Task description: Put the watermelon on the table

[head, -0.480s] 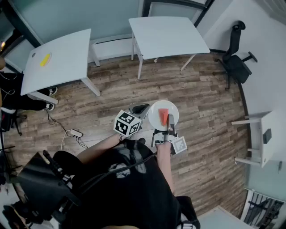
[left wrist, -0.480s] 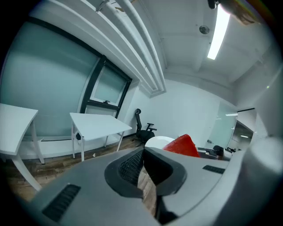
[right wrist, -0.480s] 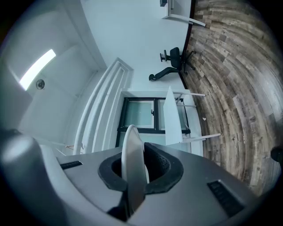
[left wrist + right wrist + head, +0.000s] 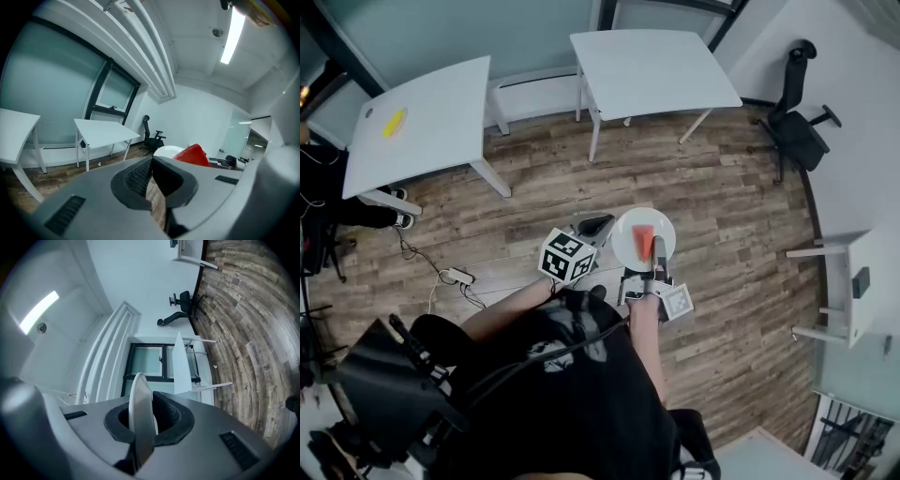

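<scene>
Watermelon slice sits on a white plate pinched by its near rim in the right claw, well short of the white surface ahead of that claw.
Empty and pressed together, the left claw hangs just left of the plate. Gripped by one edge only, the plate could sag away from the right claw during the carry, and the slice would likely slide off onto the floor.

Three white tables, one office chair, one plate, one watermelon slice, one yellow object, and two claws: left claw, right claw.
</scene>
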`<state>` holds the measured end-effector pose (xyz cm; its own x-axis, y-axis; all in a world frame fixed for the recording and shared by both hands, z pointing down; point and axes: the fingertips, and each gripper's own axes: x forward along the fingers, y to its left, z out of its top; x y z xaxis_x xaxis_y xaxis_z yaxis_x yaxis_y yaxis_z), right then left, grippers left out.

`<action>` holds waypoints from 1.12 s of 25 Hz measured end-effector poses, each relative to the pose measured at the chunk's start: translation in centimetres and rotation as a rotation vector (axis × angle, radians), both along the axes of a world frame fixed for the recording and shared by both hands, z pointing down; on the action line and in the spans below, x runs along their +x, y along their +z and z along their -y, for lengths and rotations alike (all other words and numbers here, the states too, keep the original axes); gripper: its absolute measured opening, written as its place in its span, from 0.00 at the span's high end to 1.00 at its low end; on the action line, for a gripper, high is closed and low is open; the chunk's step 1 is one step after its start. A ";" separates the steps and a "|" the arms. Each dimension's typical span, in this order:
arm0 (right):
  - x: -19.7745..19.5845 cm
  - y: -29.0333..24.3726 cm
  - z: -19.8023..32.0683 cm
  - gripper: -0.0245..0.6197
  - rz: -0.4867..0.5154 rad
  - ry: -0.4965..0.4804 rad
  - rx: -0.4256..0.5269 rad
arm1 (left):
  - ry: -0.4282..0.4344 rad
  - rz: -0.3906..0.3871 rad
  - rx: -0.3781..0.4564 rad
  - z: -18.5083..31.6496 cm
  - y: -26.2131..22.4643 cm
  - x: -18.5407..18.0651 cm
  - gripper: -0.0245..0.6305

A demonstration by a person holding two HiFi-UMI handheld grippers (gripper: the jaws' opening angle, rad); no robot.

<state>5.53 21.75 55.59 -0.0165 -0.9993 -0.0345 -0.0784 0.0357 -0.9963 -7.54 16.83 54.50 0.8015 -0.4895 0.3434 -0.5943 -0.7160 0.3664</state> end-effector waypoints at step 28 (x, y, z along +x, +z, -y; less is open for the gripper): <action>0.5 1.8 4.5 0.92 0.066 -0.003 -0.049 | -0.030 -0.001 -0.058 5.3 2.1 0.2 0.95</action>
